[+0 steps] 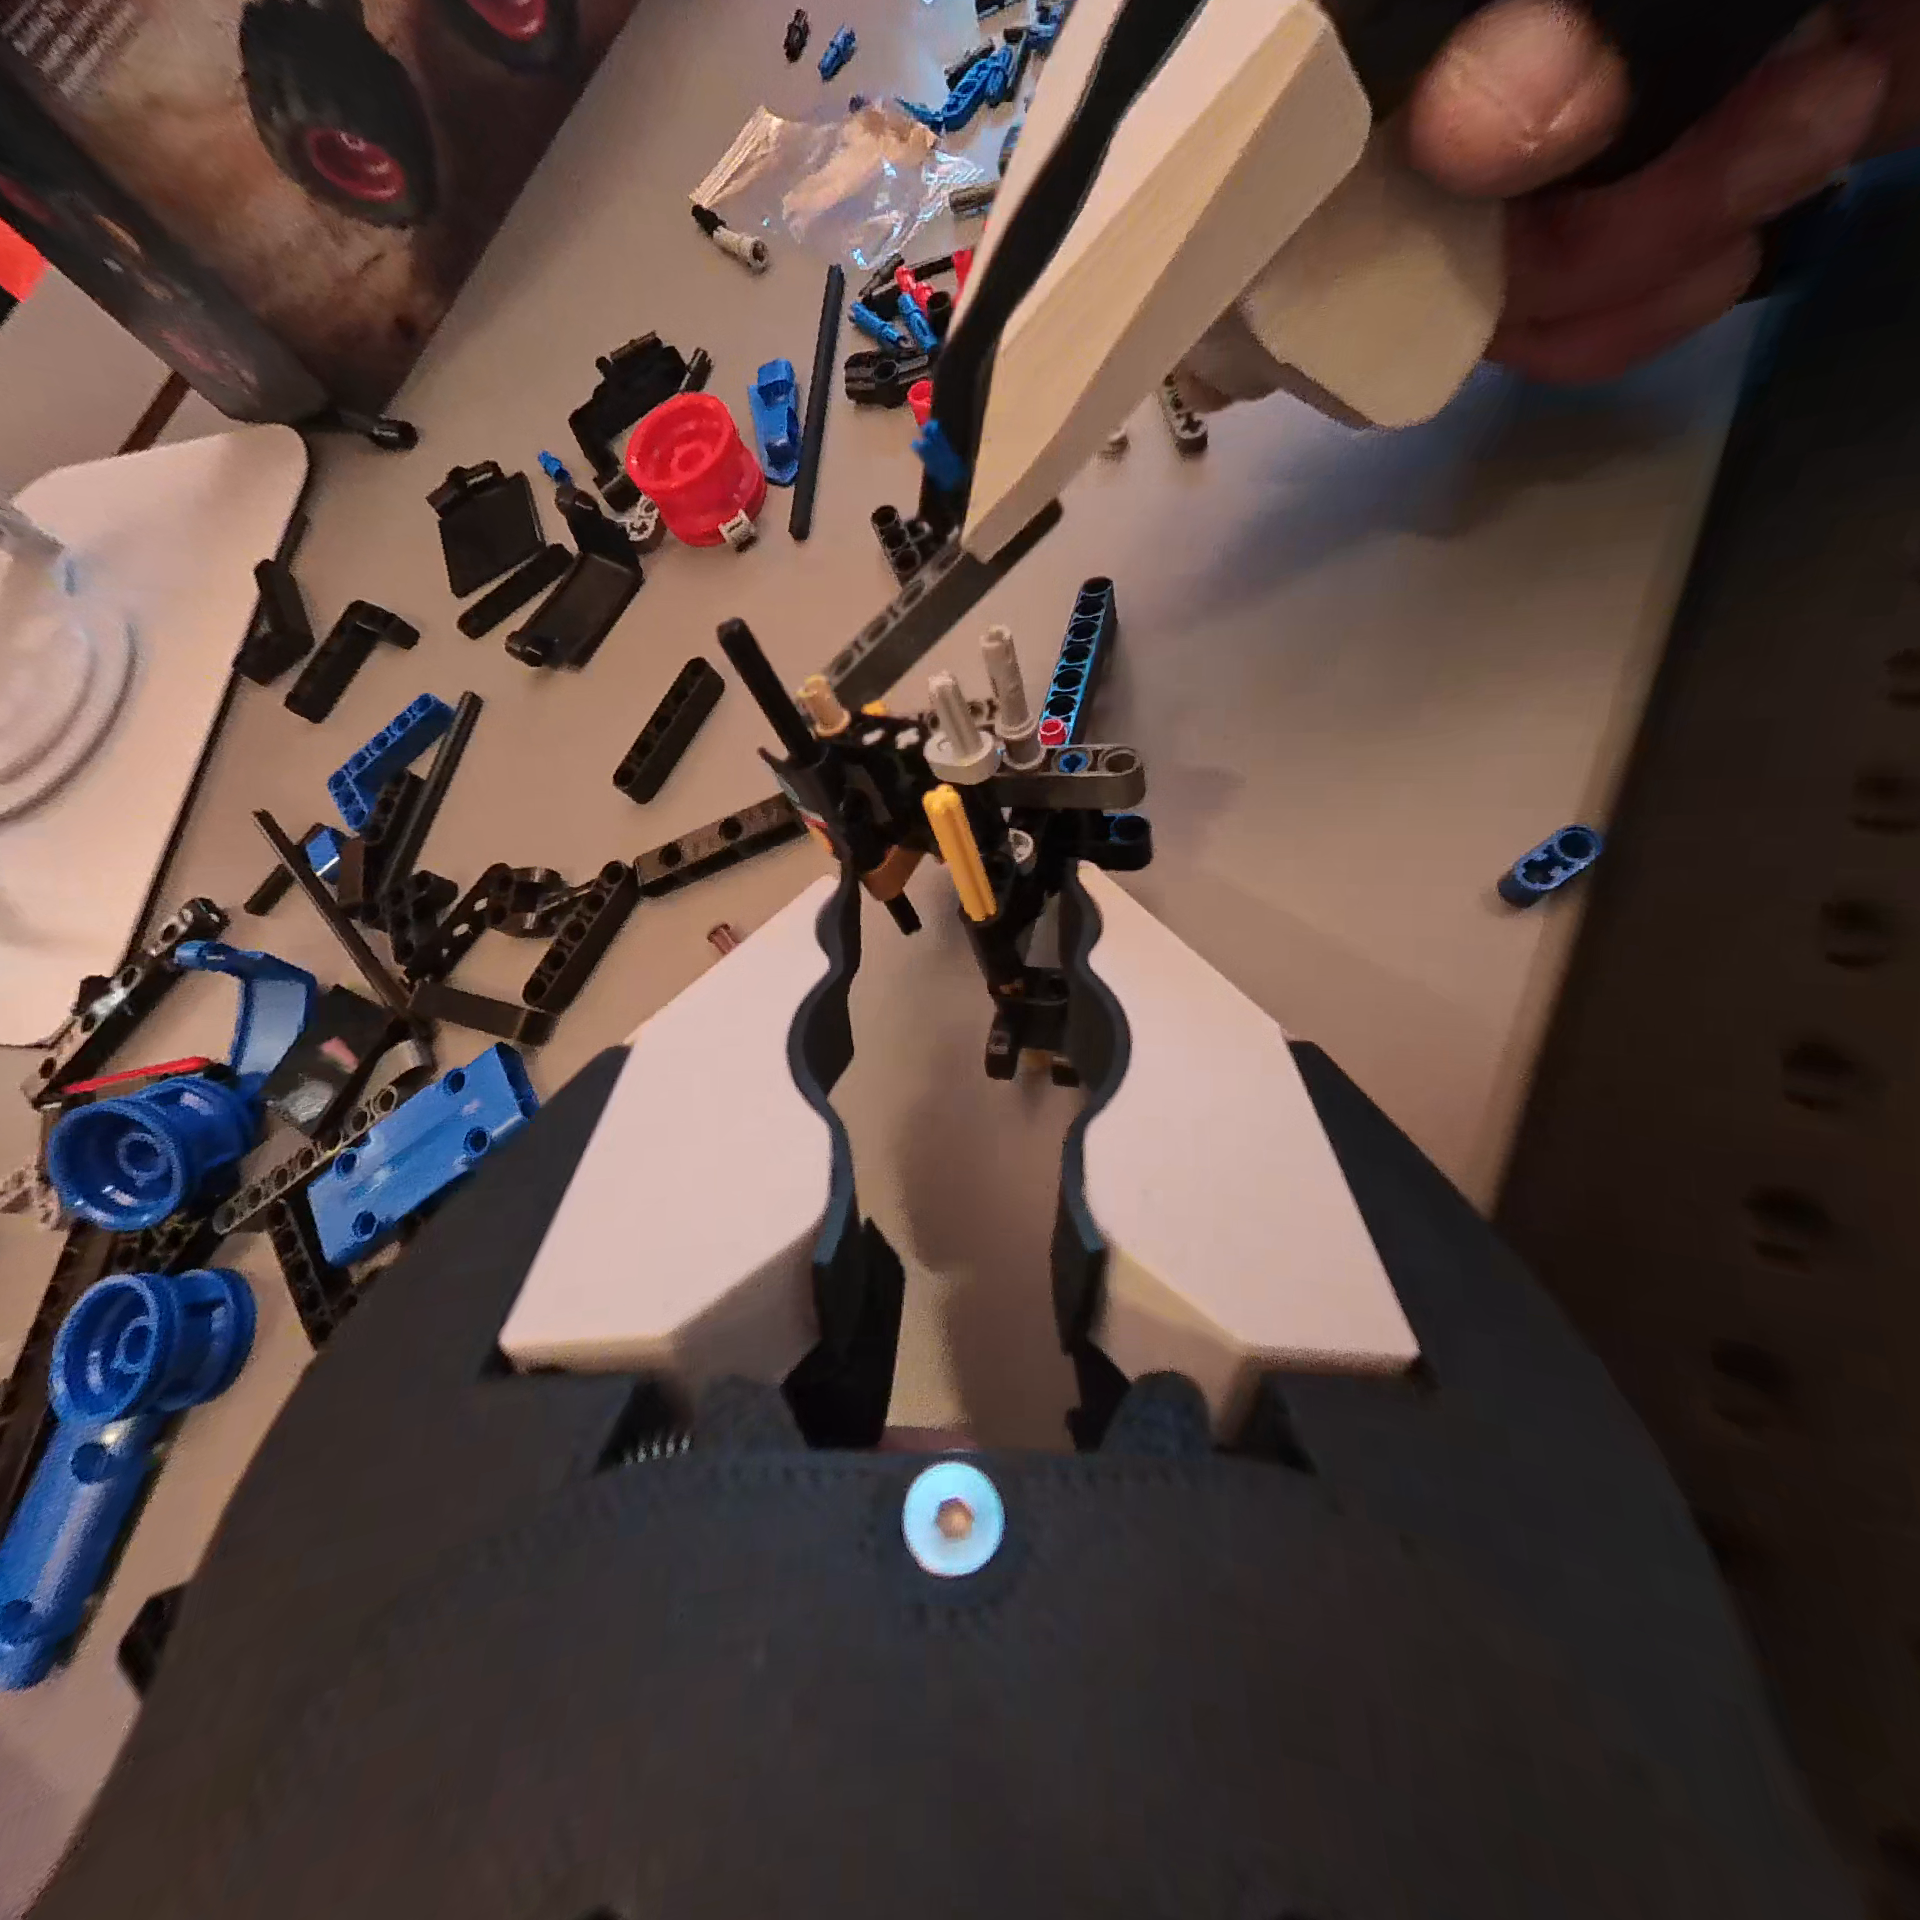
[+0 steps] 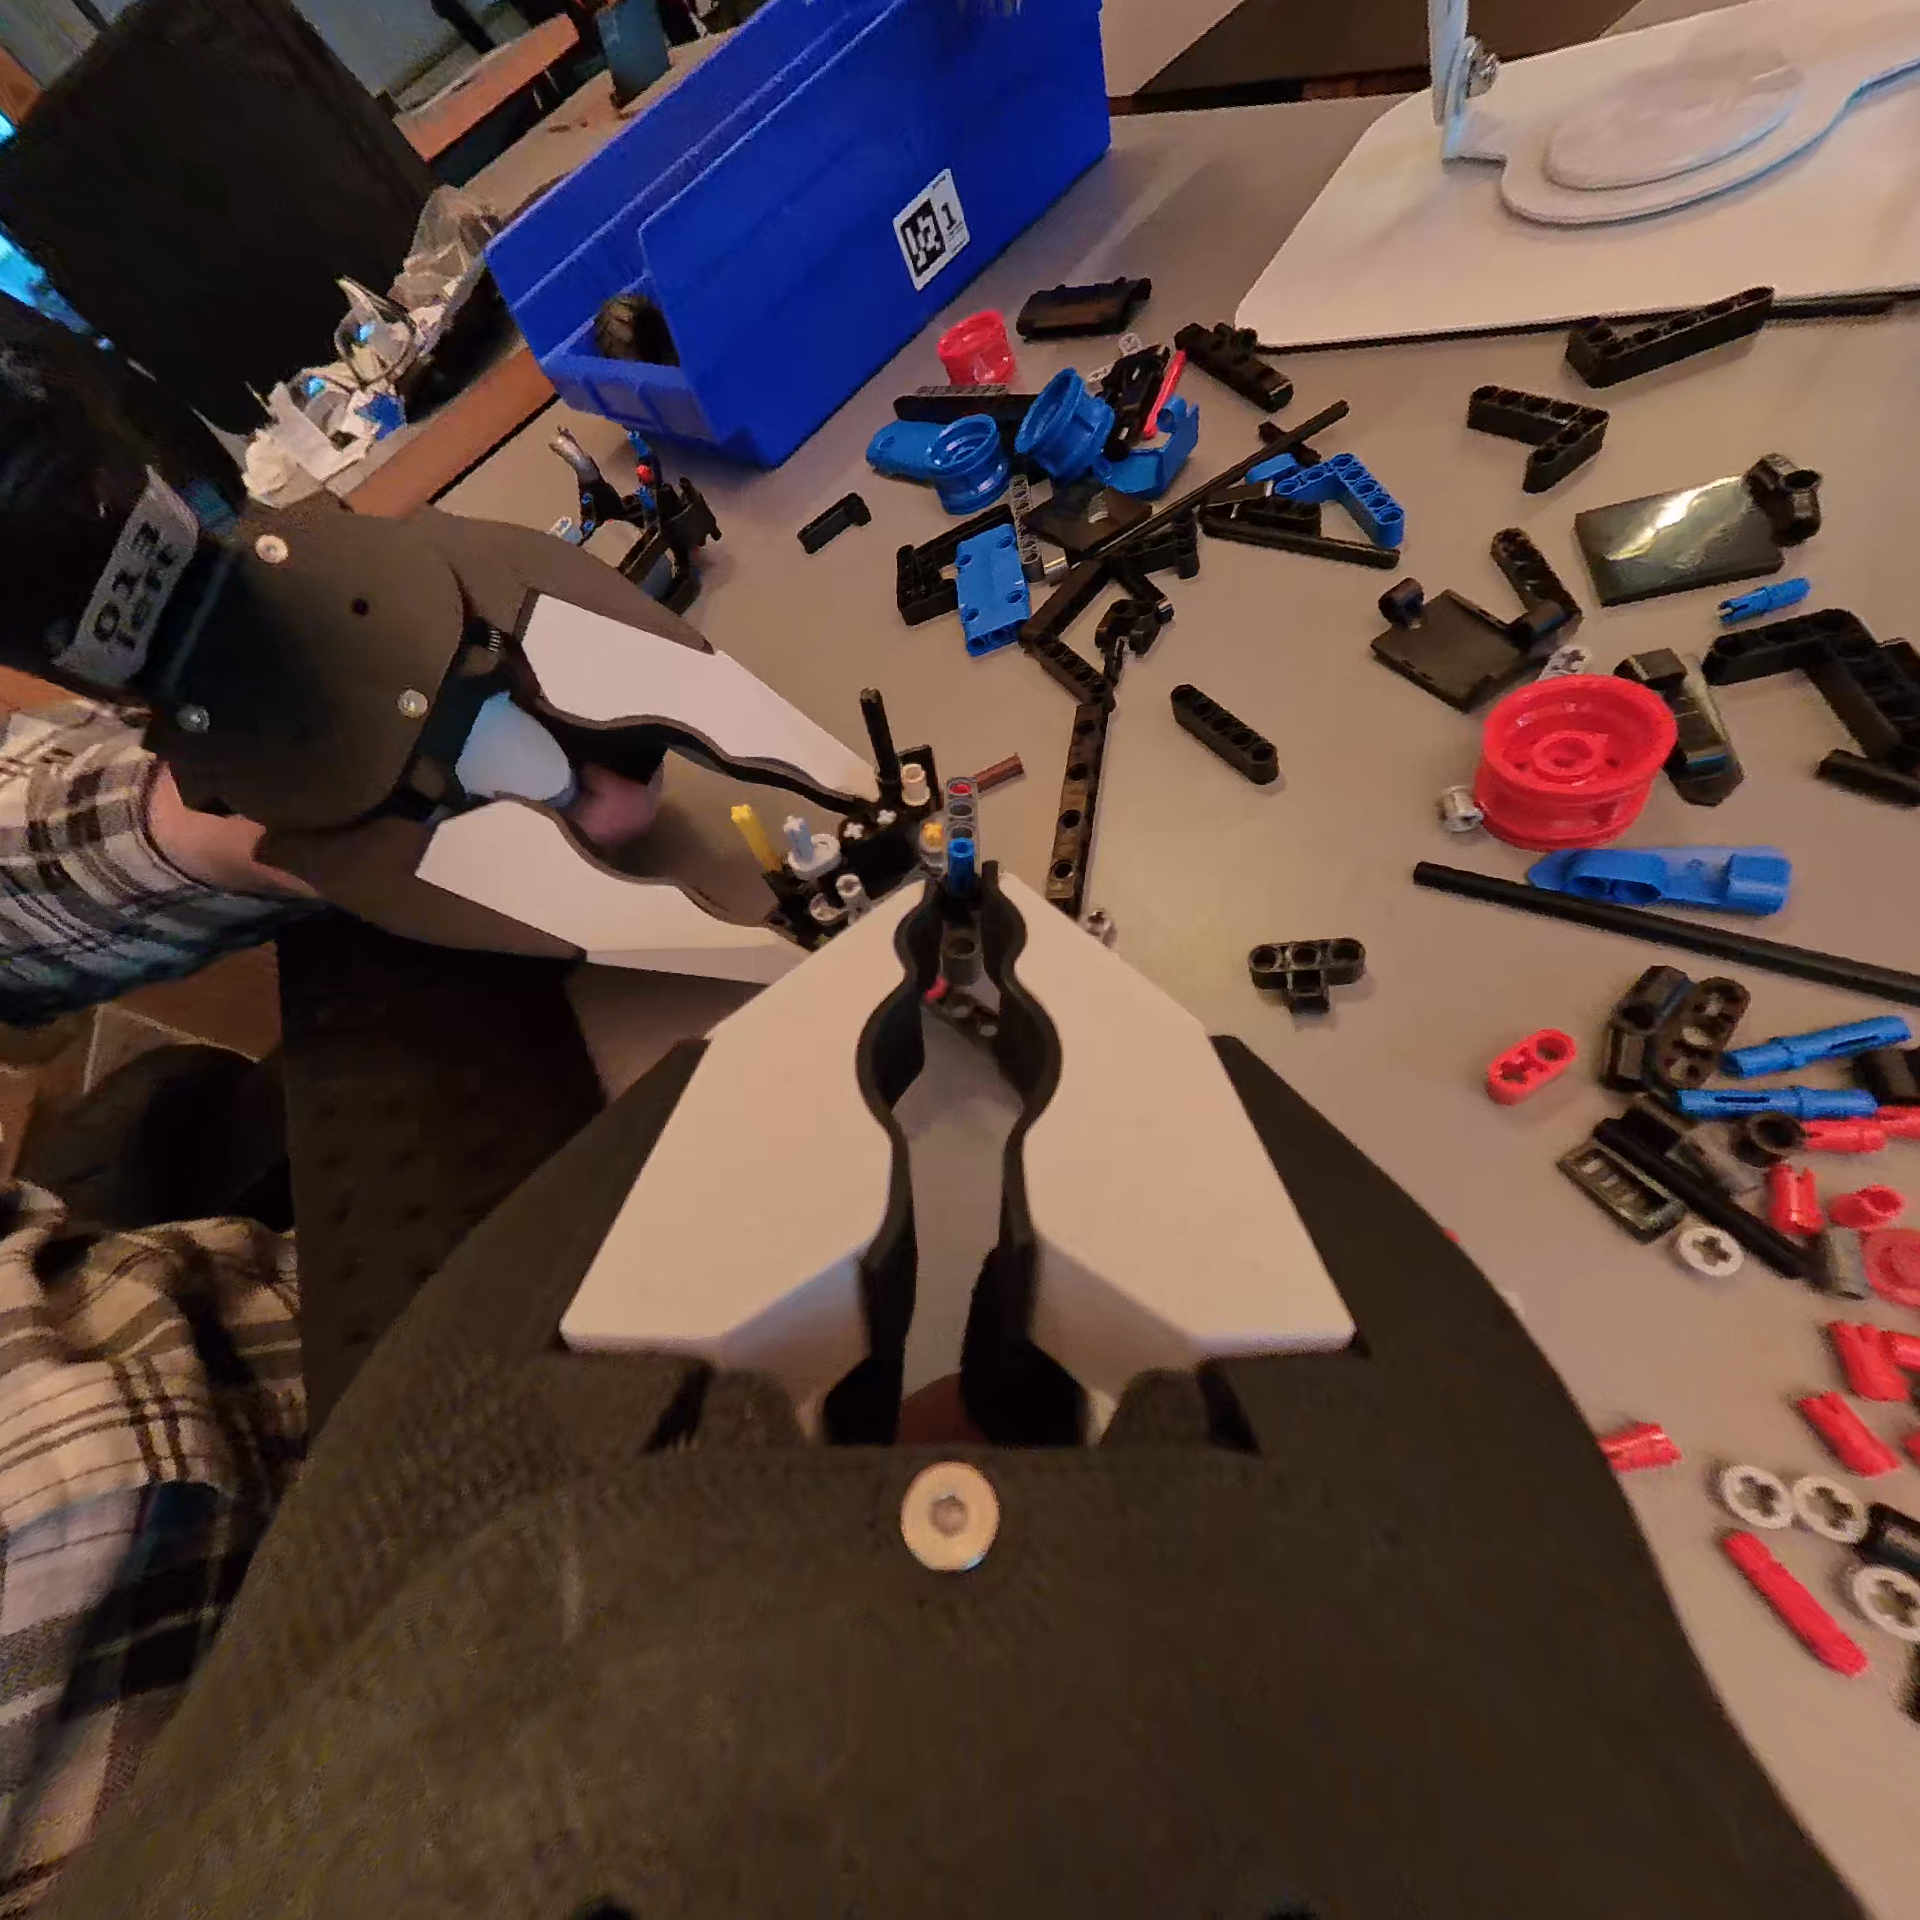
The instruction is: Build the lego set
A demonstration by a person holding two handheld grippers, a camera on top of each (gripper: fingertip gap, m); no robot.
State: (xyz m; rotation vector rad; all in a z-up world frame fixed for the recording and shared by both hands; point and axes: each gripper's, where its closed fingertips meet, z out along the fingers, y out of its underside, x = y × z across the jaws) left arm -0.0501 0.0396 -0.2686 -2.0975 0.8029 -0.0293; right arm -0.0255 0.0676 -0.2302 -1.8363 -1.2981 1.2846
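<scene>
A small black Lego assembly (image 1: 935,821) with grey pegs, a yellow axle and an upright blue beam is clamped between the tips of my left gripper (image 1: 966,904). It also shows in the right wrist view (image 2: 862,852), held by the left gripper (image 2: 831,862) just above the grey table. My right gripper (image 2: 961,894) is shut on a dark beam with a blue pin (image 2: 958,862) in it, right next to the assembly. In the left wrist view the right gripper (image 1: 971,520) comes in from above, its dark beam (image 1: 894,623) reaching down to the assembly.
Loose black, blue and red pieces cover the table: a red wheel hub (image 1: 691,468) (image 2: 1569,758), blue hubs (image 1: 145,1153) (image 2: 1060,426). A blue bin (image 2: 831,208), the set's box (image 1: 260,177) and a white board (image 1: 125,675) (image 2: 1455,239) stand behind. The table edge (image 1: 1621,935) is close. The tips of one gripper are about 6 centimeters away from the tips of the other. The red wheel hub (image 1: 691,468) sits 11 centimeters or so from the ends of my right fingers. It turns up in the right wrist view (image 2: 1511,748) as well.
</scene>
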